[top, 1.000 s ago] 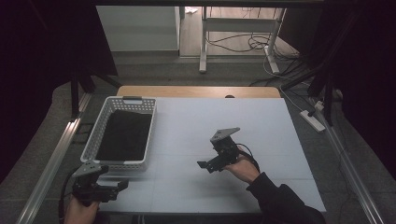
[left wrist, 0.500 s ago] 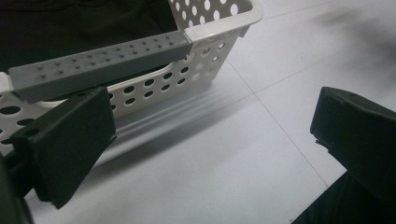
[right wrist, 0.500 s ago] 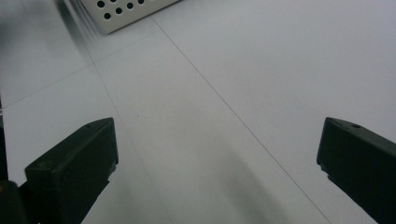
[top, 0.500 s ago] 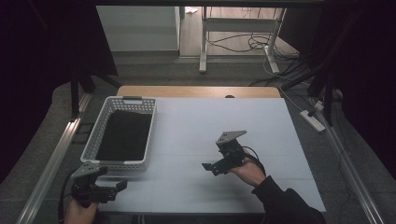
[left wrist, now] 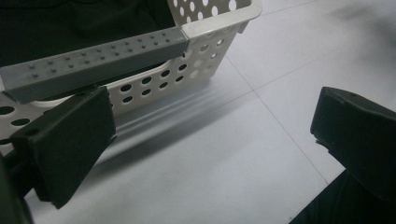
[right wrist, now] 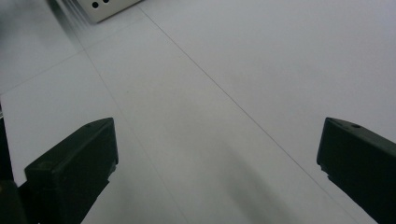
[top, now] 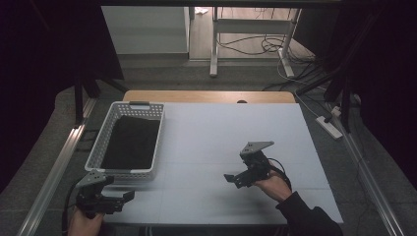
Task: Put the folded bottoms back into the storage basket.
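Left tongs (top: 129, 196) wide open, gripping nothing, low at the near left corner of the surface (top: 221, 132), just beside the near end of the basket (top: 109, 121); in the left gripper view, black pads (left wrist: 70, 135) spread far apart, one just under the grey handle strip (left wrist: 93, 58) on the basket's near rim, not touching it as far as can be told. Right tongs (top: 229, 178) likewise spread wide and empty, held just above bare white surface right of the middle, well apart from the basket, with a corner of the basket (right wrist: 105, 9) far off in the right gripper view. Basket on the left side of the surface, long side running away from the person, something dark (top: 130, 142) lying flat inside, too dim to name. Probably light, stiff plastic, perforated walls likely to flex a little, smooth and apt to slide. Best hold likely the grey handle strip or the rim beside it, pinched from above; a one-ended lift likely to tip the contents.
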Motion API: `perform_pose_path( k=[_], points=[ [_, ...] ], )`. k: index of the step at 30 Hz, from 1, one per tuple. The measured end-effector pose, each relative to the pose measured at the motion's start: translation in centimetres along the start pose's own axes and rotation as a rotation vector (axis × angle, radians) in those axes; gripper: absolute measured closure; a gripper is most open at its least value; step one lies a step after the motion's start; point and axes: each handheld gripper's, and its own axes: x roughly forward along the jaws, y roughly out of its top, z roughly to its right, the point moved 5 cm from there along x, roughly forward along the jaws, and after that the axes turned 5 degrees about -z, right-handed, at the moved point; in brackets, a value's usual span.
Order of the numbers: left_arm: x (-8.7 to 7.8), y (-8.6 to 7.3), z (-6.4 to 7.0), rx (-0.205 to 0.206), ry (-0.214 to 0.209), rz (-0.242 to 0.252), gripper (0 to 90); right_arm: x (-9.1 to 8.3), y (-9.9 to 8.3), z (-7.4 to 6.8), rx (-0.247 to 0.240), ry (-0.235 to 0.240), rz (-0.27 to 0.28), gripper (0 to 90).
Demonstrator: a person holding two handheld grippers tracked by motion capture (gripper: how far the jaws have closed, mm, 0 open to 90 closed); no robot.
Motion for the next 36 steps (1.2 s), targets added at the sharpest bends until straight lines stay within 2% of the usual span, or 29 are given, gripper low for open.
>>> perform_pose_path(
  k=[24, 36],
  points=[
    [0.0, 0.0, -0.1, -0.01, -0.003, -0.002, 0.0, -3.8, -4.2, 2.0, 0.086, -0.105, -0.004, 0.0],
    [0.0, 0.0, -0.1, -0.013, -0.003, -0.004, 0.0, -5.9, -6.8, 3.0, 0.159, -0.163, 0.001, 0.0]
  ],
)
